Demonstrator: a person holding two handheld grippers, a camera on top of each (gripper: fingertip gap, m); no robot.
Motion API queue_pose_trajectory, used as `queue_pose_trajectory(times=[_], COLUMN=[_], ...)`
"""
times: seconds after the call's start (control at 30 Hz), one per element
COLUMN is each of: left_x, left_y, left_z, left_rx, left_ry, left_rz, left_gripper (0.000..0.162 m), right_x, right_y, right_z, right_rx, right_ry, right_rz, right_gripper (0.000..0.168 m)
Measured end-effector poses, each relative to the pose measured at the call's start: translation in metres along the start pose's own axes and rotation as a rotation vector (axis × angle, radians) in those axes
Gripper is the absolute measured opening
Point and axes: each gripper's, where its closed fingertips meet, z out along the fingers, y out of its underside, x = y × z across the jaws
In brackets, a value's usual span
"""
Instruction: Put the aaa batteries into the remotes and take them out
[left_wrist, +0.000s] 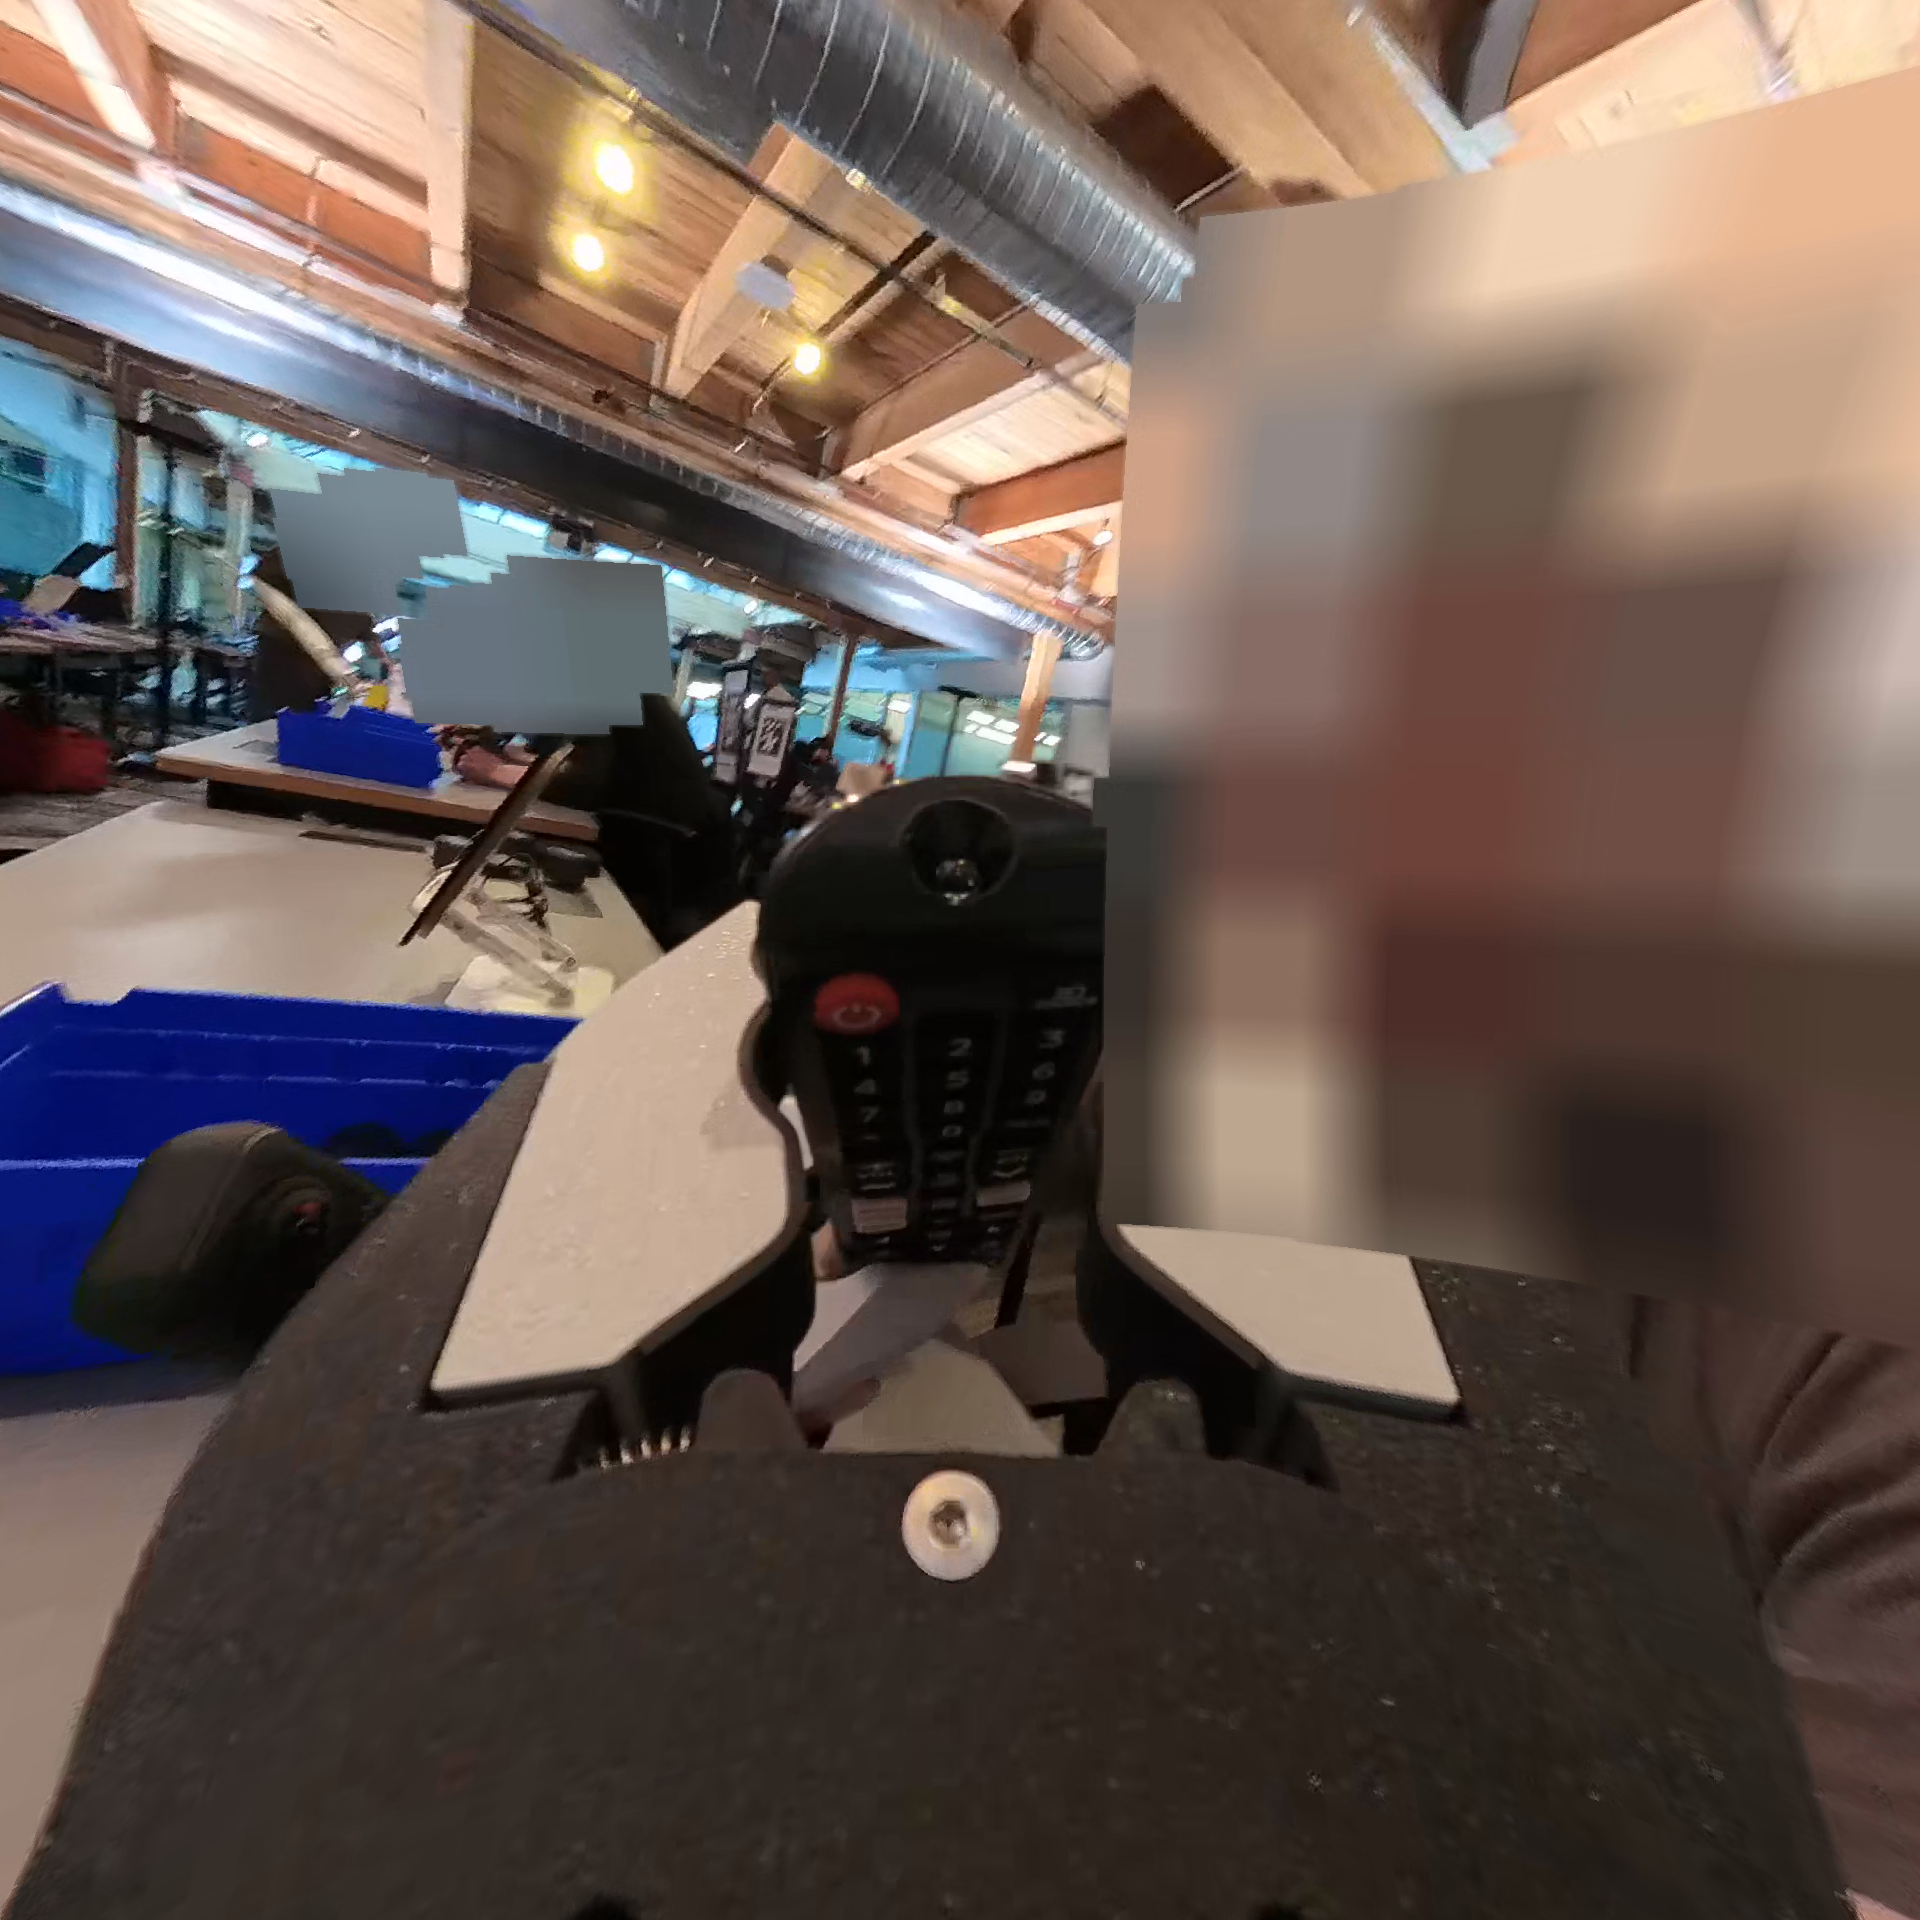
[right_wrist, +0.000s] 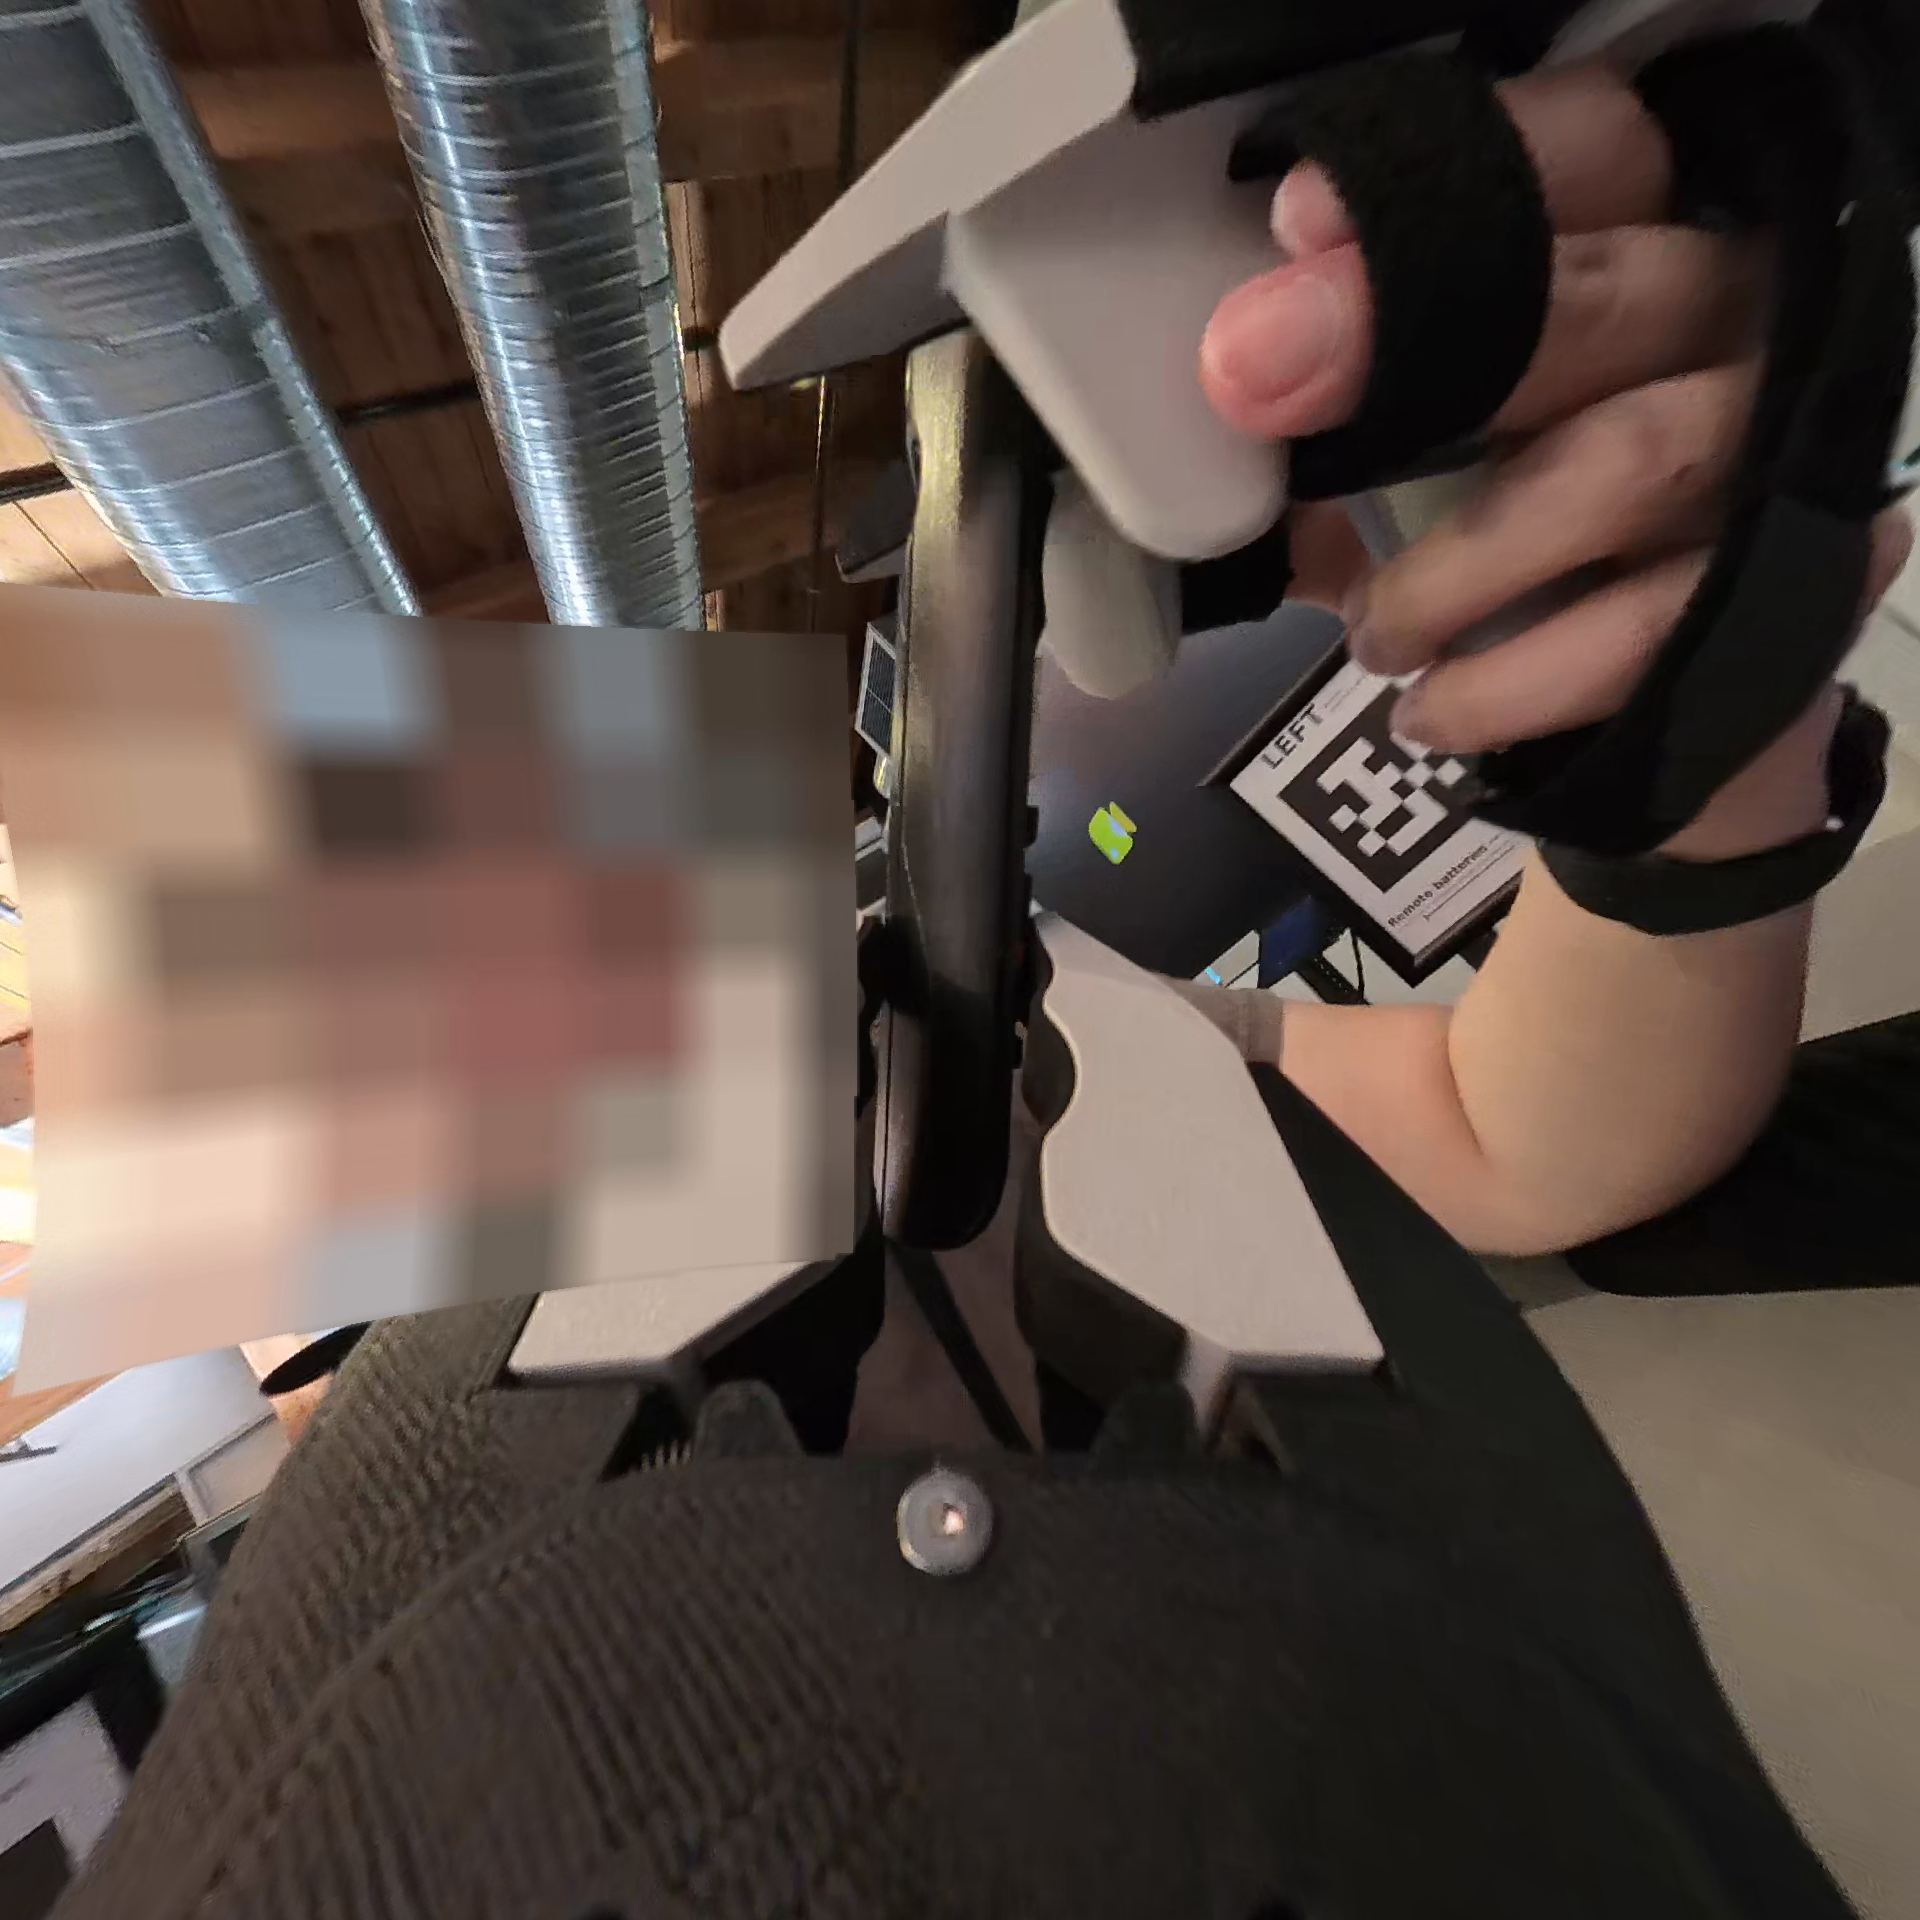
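My left gripper (left_wrist: 935, 1122) and right gripper (right_wrist: 966, 1039) both clamped the black, red-buttoned remote (left_wrist: 940, 1039), upright.

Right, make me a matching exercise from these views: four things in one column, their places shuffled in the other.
Things:
1. remote
2. blue bin
3. silver duct
4. gloved hand

Places:
A. up under the wooden ceiling
B. between the fingers of the left gripper
C. wrapped around that gripper's body
D. on the table, left of the remote

Pairs: 1-B, 2-D, 3-A, 4-C
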Motion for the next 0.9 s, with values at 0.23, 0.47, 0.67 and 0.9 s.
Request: queue_pose_trajectory(times=[0.23, 0.47, 0.67, 0.9], left_x=[0.006, -0.001, 0.008, 0.016], left_y=[0.004, -0.007, 0.007, 0.043], left_z=[0.009, 0.004, -0.003, -0.021], left_rx=[-0.101, -0.039, -0.215, -0.634], left_ry=[-0.103, -0.161, -0.189, -0.371], left_rz=[0.159, 0.171, 0.344, 0.718], left_gripper=[0.059, 0.058, 0.059, 0.056], right_x=[-0.005, 0.002, -0.004, -0.001], right_y=[-0.001, -0.010, -0.005, 0.007], right_z=[-0.002, -0.001, -0.001, -0.012], right_rx=[-0.012, 0.050, -0.008, -0.073], right_ry=[-0.009, 0.056, 0.070, 0.046], right_rz=[0.004, -0.033, 0.088, 0.244], right_gripper=[0.025, 0.039, 0.025, 0.025])
